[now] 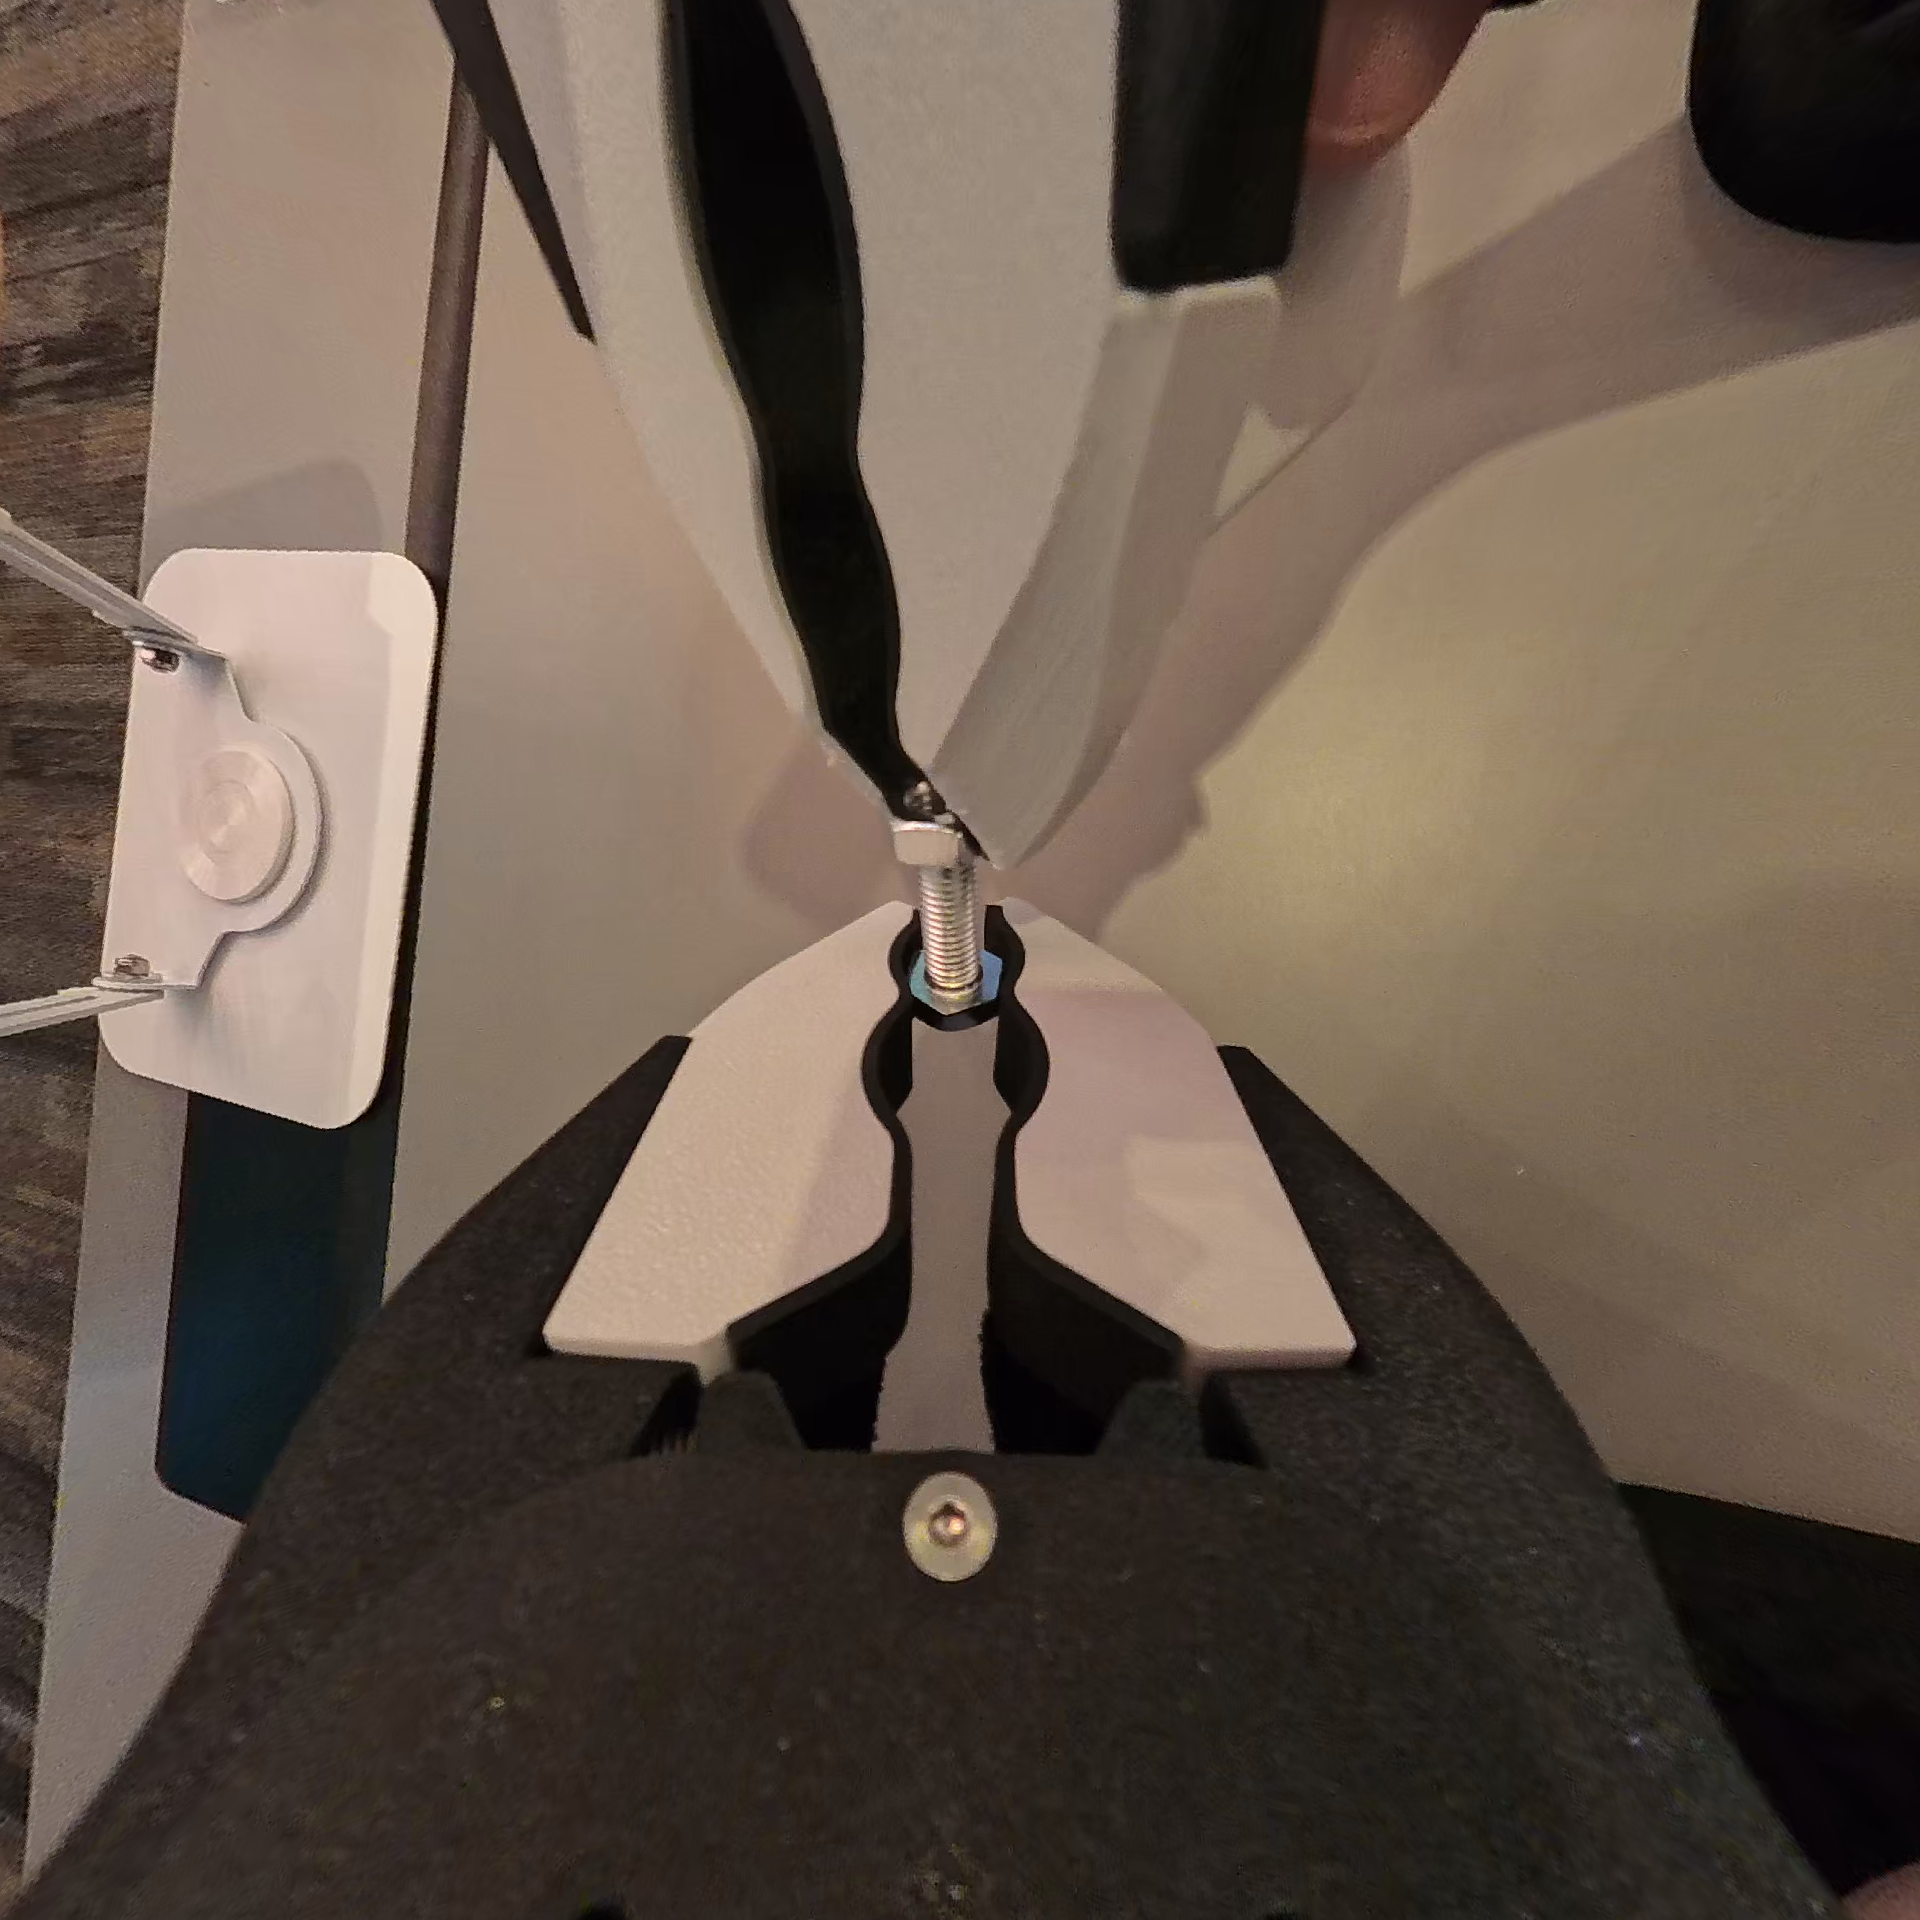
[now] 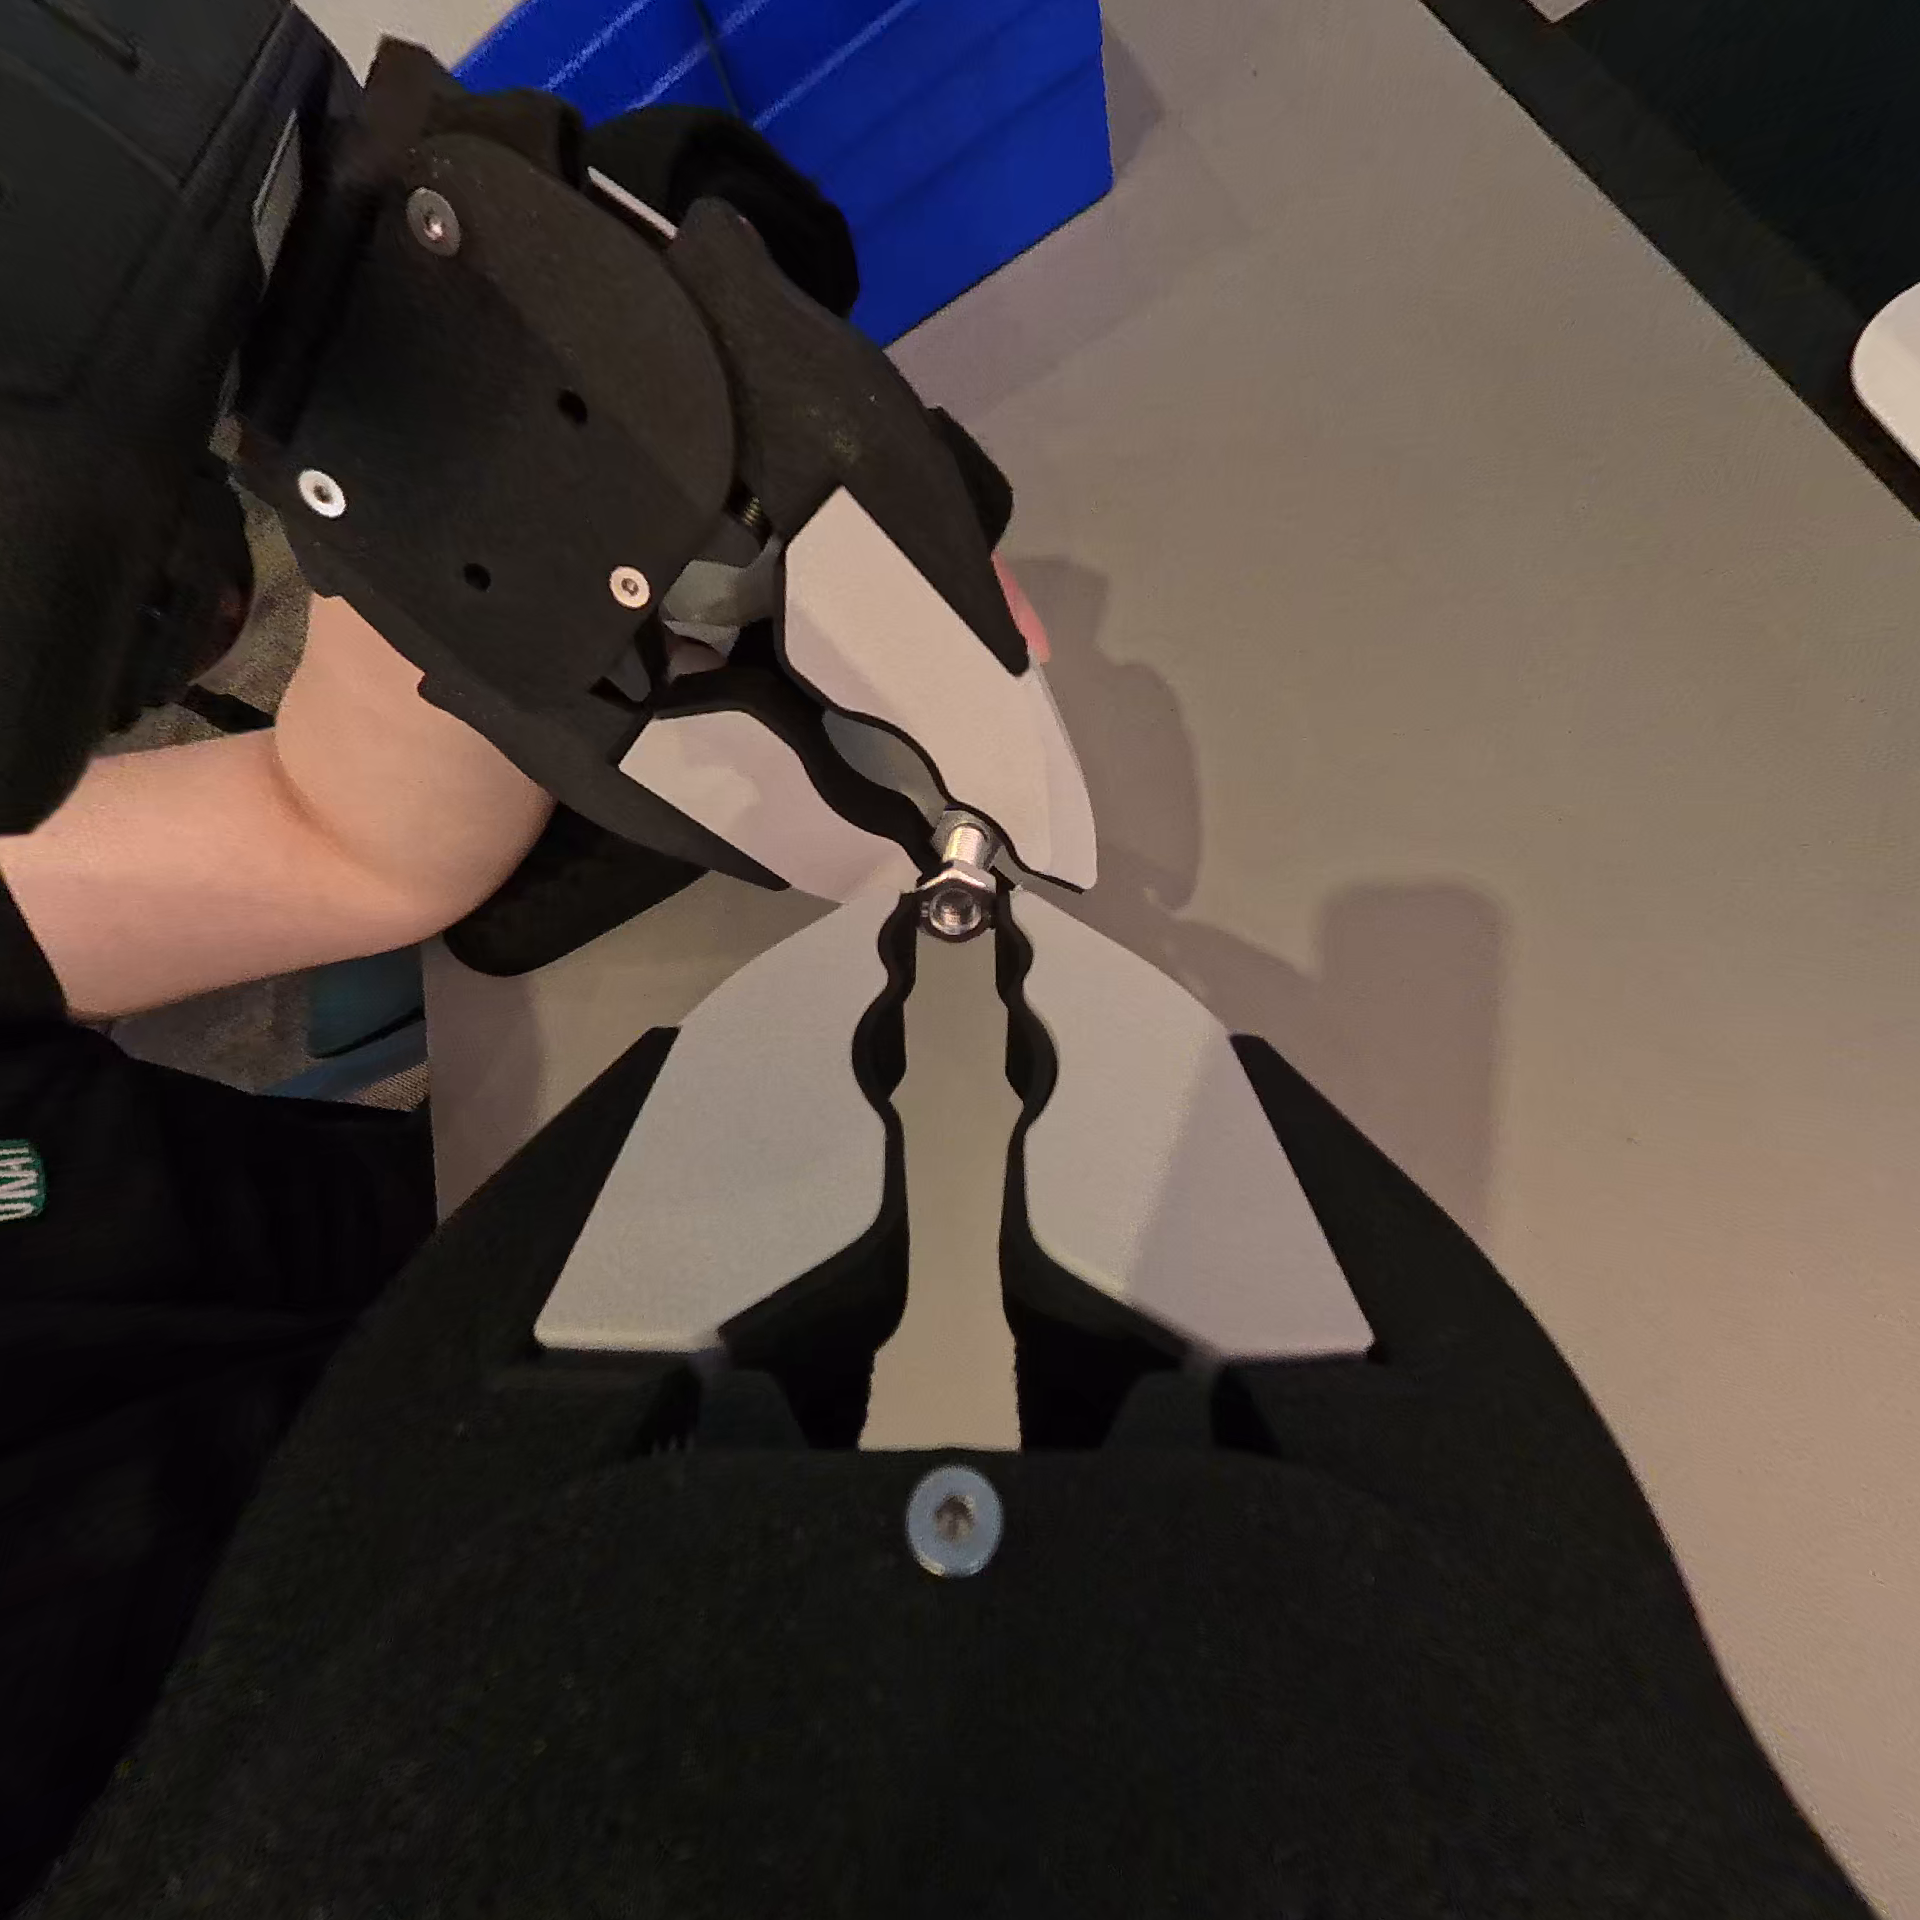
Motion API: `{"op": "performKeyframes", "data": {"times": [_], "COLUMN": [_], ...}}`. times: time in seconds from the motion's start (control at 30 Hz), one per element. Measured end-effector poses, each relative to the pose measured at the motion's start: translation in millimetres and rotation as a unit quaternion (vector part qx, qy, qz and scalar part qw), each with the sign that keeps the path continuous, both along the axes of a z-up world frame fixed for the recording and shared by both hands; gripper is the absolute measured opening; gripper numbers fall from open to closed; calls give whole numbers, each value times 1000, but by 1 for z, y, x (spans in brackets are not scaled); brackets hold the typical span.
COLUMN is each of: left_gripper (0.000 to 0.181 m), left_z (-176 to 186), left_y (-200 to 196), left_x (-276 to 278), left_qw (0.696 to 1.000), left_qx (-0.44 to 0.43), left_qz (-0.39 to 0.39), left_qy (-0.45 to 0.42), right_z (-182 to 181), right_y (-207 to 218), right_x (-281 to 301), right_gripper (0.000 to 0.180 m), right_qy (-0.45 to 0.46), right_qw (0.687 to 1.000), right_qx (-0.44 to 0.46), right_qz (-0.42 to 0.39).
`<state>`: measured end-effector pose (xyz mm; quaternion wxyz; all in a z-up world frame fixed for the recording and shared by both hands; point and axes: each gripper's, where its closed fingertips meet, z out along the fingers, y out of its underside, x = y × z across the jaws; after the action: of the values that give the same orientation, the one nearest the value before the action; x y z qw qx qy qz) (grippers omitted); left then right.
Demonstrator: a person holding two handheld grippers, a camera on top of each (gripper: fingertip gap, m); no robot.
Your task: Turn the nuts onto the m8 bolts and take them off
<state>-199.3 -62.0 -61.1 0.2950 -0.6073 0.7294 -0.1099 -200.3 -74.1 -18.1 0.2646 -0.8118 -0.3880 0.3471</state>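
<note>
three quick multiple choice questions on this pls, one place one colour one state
1. Where is the nut?
a) in the left gripper
b) in the right gripper
c) in the box

2. What colour is the box?
a) red
b) blue
c) green

3. The right gripper is
a) wide open
b) shut on the bolt
c) out of view

Answers:
1 a, the left gripper's tips pinch the nut on the thread.
2 b, the right wrist view shows it blue, behind the left gripper.
3 b, its tips clamp the bolt's head.
</note>
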Motion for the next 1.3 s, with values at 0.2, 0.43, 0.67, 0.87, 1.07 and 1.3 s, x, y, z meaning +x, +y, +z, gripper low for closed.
{"op": "performKeyframes", "data": {"times": [0.2,0.43,0.67,0.87,1.07,1.3], "left_gripper": [11,11,11,11,11,11], "left_z": [6,17,30,37,42,47], "left_y": [2,15,28,34,35,32], "left_x": [3,7,10,12,14,15], "left_qw": [1000,998,993,989,987,985], "left_qx": [-3,27,55,61,55,37], "left_qz": [4,32,65,85,86,81], "left_qy": [-21,-55,-87,-108,-128,-150], "right_z": [5,17,30,37,42,48], "right_y": [3,14,24,30,31,31], "right_x": [1,3,4,4,4,2], "right_gripper": [14,14,14,14,14,14], "right_qy": [16,20,40,53,61,64], "right_qw": [1000,998,992,988,986,983], "right_qx": [0,49,77,98,115,138], "right_qz": [-13,-44,-88,-110,-108,-100]}}
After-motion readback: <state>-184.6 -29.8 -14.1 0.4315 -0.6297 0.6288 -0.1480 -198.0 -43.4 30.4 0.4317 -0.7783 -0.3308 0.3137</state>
